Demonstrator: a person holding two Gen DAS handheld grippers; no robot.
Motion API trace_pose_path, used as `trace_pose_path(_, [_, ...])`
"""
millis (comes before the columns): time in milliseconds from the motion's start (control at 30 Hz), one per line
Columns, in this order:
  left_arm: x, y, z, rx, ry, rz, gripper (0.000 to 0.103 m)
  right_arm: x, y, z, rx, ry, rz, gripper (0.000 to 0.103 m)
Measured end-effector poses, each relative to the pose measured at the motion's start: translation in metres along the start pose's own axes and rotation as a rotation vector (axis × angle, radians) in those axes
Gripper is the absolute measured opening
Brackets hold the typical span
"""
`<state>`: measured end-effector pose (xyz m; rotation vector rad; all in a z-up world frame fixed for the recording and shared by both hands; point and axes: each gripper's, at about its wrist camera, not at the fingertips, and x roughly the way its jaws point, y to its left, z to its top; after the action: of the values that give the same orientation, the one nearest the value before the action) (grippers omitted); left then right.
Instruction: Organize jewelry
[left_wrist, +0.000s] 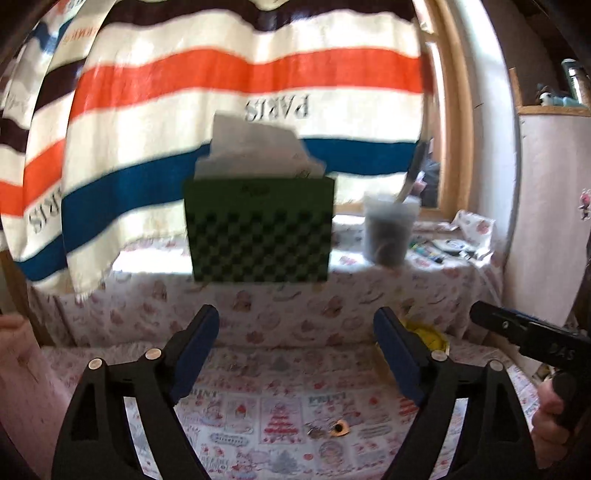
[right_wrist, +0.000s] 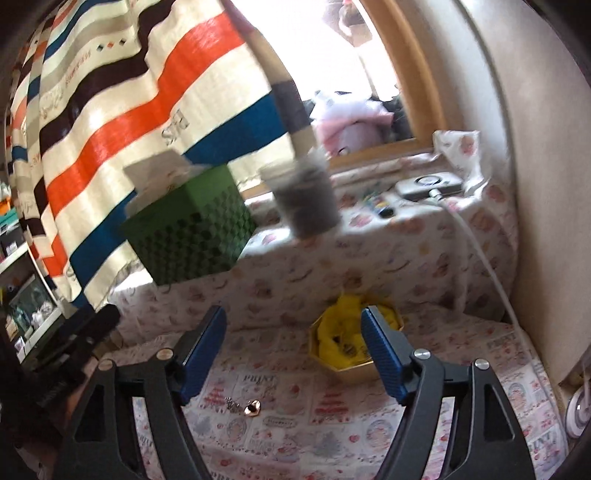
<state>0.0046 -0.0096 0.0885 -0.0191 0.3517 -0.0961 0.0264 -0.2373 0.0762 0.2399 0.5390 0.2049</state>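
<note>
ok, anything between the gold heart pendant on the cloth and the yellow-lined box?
Nothing visible. The pendant lies on bare patterned cloth, with open cloth up to the yellow-lined box. The right gripper is open and empty above it.

Daylight comes from behind the striped orange, blue and white curtain (left_wrist: 236, 85), and the wood-framed mirror (right_wrist: 354, 74) burns out to white glare. The green checkered box (left_wrist: 258, 229) and the grey translucent cup (right_wrist: 306, 195) are smeared by motion blur. Both fisheye views bend straight lines strongly and darken to black at the corners. Shadow falls under the upper ledge.
</note>
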Motion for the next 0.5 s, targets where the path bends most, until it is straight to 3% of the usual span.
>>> trace_pose_path(133, [0.028, 0.015, -0.016, -0.02, 0.13, -0.011, 0.085, 0.019, 0.008, -0.015, -0.081, 0.022, -0.064, 0.075])
trace_pose_path(267, [0.054, 0.028, -0.026, -0.038, 0.297, 0.09, 0.084, 0.041, 0.005, -0.028, -0.067, 0.109, -0.024, 0.075])
trace_pose_path(367, [0.066, 0.041, -0.034, -0.112, 0.369, 0.038, 0.084, 0.051, 0.007, -0.036, -0.084, 0.144, -0.03, 0.075])
trace_pose_path(500, [0.079, 0.04, -0.045, -0.115, 0.438, -0.015, 0.082, 0.058, 0.009, -0.043, -0.124, 0.152, -0.075, 0.075])
